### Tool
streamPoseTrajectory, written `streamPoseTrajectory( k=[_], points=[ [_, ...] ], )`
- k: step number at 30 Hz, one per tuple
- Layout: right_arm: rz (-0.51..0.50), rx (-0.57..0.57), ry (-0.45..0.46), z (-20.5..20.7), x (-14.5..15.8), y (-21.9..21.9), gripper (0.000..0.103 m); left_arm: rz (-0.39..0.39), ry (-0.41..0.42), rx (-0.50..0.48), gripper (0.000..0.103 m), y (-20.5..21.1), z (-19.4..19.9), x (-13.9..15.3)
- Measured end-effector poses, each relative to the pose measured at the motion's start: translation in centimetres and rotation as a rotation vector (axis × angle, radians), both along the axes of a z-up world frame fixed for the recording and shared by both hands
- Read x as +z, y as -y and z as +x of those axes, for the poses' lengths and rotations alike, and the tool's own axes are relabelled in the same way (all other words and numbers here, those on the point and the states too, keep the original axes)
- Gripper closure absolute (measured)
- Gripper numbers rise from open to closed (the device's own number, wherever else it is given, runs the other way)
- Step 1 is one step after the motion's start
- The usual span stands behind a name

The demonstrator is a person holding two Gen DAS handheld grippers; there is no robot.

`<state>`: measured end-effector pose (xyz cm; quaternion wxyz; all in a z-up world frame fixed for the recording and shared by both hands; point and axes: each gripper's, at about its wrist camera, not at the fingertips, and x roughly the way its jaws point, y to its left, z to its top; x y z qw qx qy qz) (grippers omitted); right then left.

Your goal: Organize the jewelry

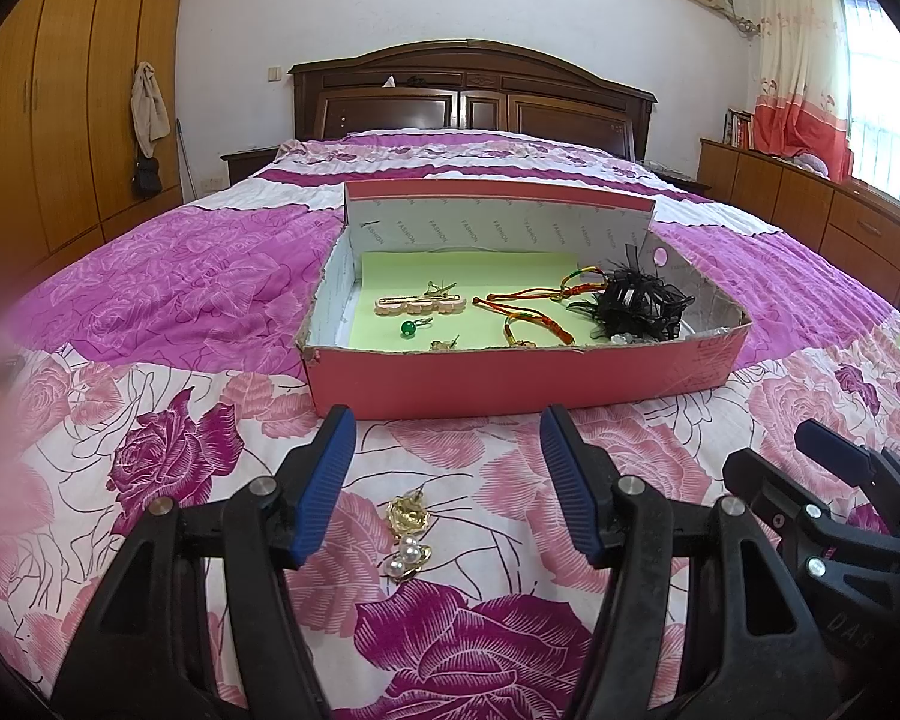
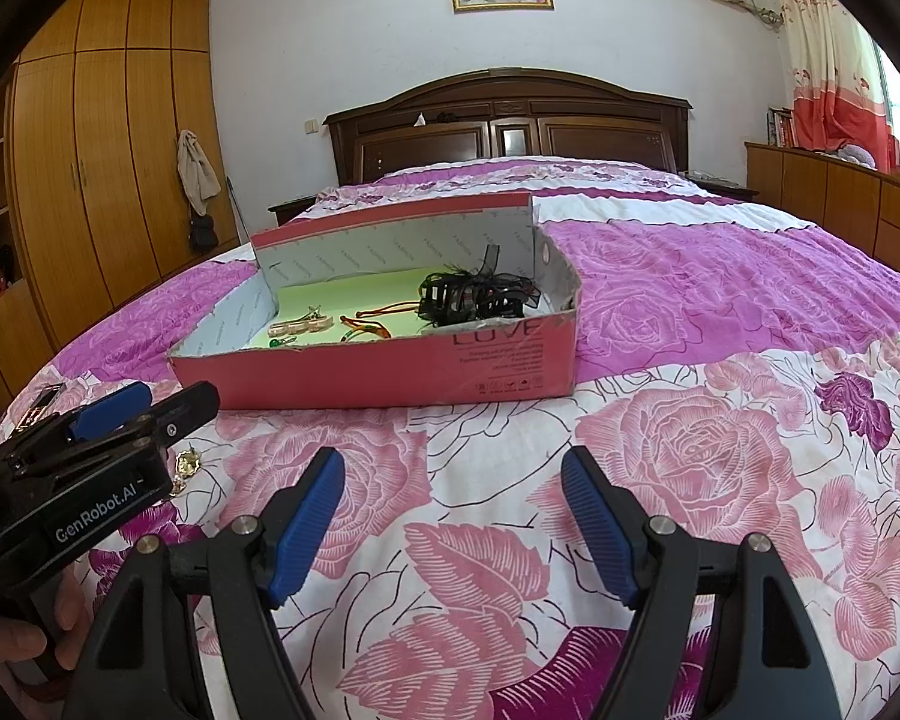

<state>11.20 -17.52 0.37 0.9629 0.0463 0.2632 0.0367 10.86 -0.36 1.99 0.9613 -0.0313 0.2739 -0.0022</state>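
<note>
With both grippers, left point(image 1: 447, 483) and right point(image 2: 453, 513), standing open and empty, the gold pearl earring point(image 1: 408, 531) lies on the bedspread point(image 1: 660, 462) between the left fingers, so lower them slowly, pinch lightly, then carry it to the pink box point(image 1: 510, 375).

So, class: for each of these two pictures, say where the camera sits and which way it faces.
Left wrist: on the left gripper, facing the pink box and headboard; open jaws over a gold pearl earring; right gripper alongside.
Right wrist: on the right gripper, jaws open, facing likewise; left gripper and a hand show.
Shared: box, earring, bedspread.
</note>
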Motion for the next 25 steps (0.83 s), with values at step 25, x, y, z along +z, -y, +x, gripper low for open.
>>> streamPoseTrajectory(
  k=[25],
  points=[
    [-0.001,-0.001,-0.002,0.06,0.05,-0.08,0.026,0.0,-0.006,0.004,0.047,-0.32,-0.08,-0.29]
  ],
)
